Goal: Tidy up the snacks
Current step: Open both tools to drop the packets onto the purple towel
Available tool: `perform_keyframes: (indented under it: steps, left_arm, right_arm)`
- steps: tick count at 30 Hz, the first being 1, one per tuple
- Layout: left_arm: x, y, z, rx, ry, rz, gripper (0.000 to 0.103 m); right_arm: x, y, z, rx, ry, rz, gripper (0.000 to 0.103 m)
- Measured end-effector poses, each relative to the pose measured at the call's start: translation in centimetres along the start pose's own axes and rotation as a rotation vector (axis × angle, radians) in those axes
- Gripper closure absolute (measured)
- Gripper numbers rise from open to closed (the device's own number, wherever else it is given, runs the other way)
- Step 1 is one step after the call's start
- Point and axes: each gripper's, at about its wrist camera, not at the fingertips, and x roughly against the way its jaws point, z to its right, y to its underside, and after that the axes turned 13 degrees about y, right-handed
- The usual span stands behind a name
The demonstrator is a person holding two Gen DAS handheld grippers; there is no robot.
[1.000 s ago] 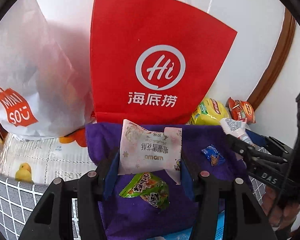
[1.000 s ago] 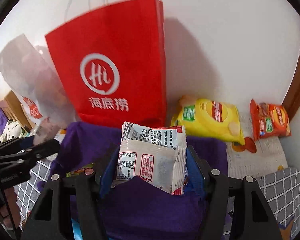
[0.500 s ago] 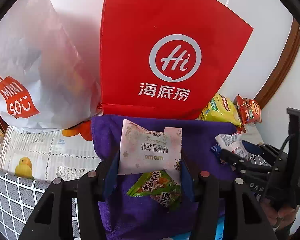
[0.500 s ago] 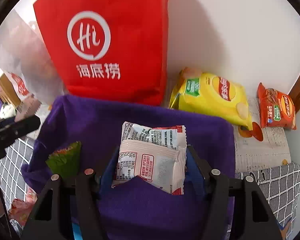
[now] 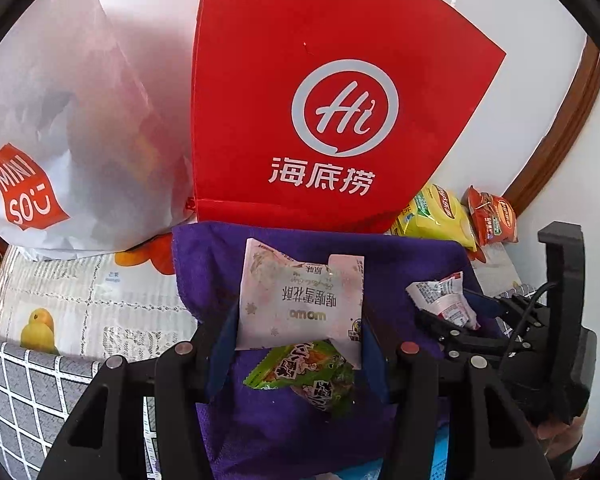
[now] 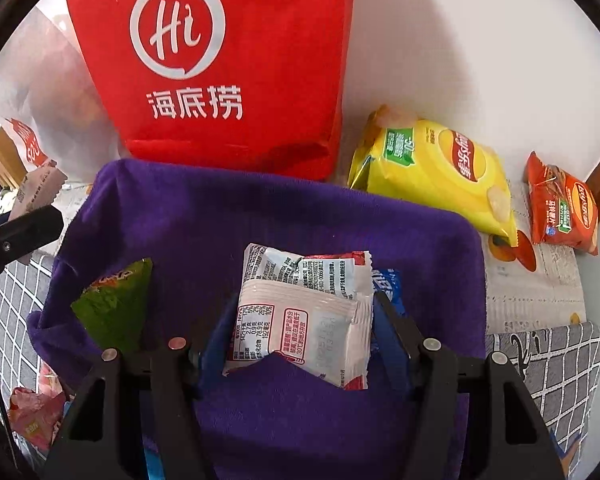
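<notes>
Red Haidilao bag [image 5: 332,120] stands behind purple cloth bin [image 6: 260,208]; green packet [image 6: 116,304] already inside. My left hand-held gripper [image 5: 300,312] clamps pink snack pack [image 5: 300,300], my right hand-held gripper [image 6: 300,320] clamps white-red sachet [image 6: 300,320], both over bin, unreleased. Yellow chip bag [image 6: 436,176], orange packet [image 6: 560,204] left outside.

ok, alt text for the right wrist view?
The right hand-held gripper grips a white snack packet above a purple cloth. A green snack packet lies left on the cloth; a red bag and yellow chip bag stand behind.
</notes>
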Motion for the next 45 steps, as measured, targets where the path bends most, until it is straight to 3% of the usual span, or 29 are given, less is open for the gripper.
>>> perform_keyframes:
  steps: [16,27,39,43,45]
  left_arm:
    - [-1.1,0.1,0.1,-0.010,-0.007,-0.034,0.049]
    - [-2.8,0.7,-0.1,0.012,-0.002,-0.087,0.049]
    - [-3.7,1.1,0.2,0.013,-0.004,-0.127,0.047]
    - [-3.6,1.0,0.1,0.022,0.006,-0.134,0.041]
    - [-3.6,0.8,0.1,0.021,0.010,-0.139,0.029]
  right_arm:
    - [-0.7,0.0,1.0,-0.057,-0.059,-0.050,0.034]
    - [2.6,-0.7,2.8,-0.111,-0.042,0.038,0.033]
    - [3.7,-0.8,3.2,-0.113,-0.026,0.063,0.033]
    - [3.9,-0.7,3.1,-0.112,-0.030,0.064,0.033]
    - [3.9,-0.7,3.1,-0.111,-0.031,0.067,0.033]
